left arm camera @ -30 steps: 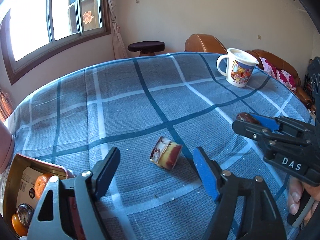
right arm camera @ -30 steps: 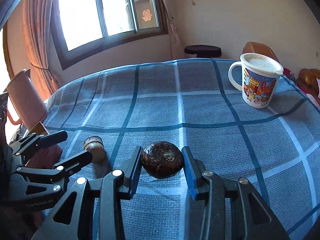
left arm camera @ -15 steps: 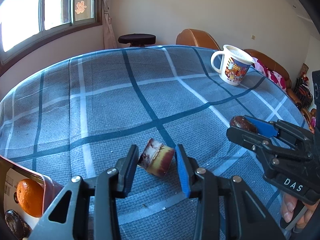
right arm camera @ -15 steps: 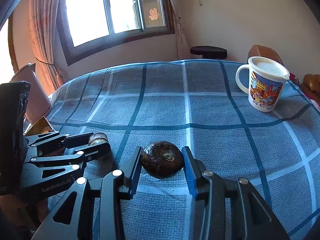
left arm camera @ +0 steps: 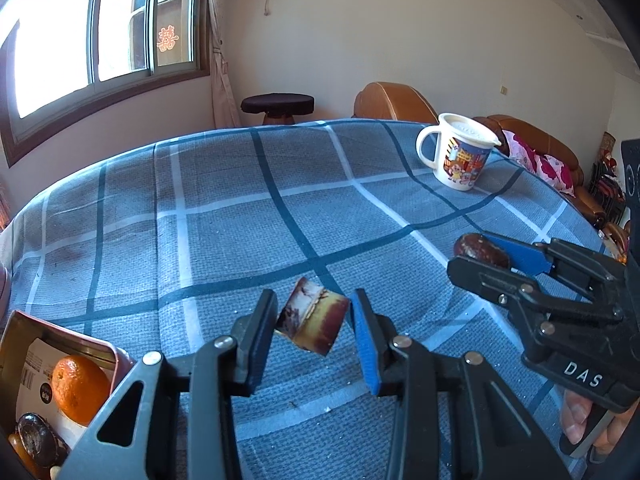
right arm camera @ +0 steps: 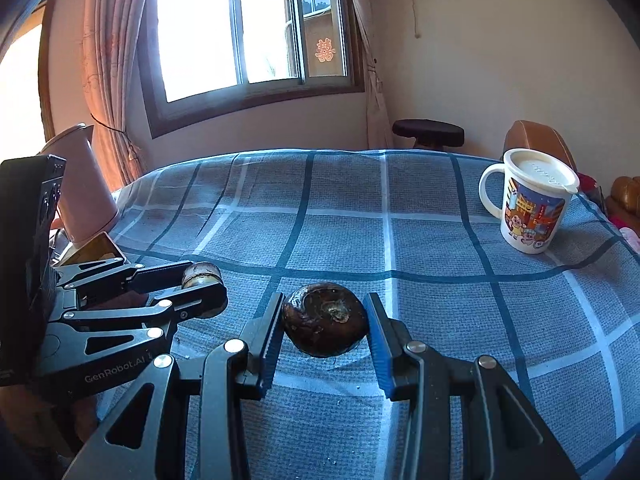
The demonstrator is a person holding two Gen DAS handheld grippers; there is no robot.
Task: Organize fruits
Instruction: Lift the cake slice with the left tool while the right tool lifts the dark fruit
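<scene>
My left gripper (left arm camera: 314,312) is shut on a small cut chunk of fruit (left arm camera: 312,320), brown-skinned with a yellow face, held low over the blue checked tablecloth (left arm camera: 224,216). In the right wrist view that same gripper (right arm camera: 204,282) shows at the left with the chunk (right arm camera: 202,274) between its tips. My right gripper (right arm camera: 325,312) is shut on a dark brown round fruit (right arm camera: 325,318), close over the cloth; whether it touches, I cannot tell. In the left wrist view it (left arm camera: 476,256) sits at the right with that fruit (left arm camera: 480,250).
An open tin box (left arm camera: 60,332) at the lower left holds an orange (left arm camera: 76,388) and a dark round fruit (left arm camera: 36,438). A lidded cartoon mug (right arm camera: 532,204) stands at the far right of the table. A pink kettle (right arm camera: 80,188) stands at the left edge. A stool and sofa lie beyond.
The left jaws closed from wide open onto the cut chunk. The left view tipped up a little. The right gripper kept its hold on the dark round fruit.
</scene>
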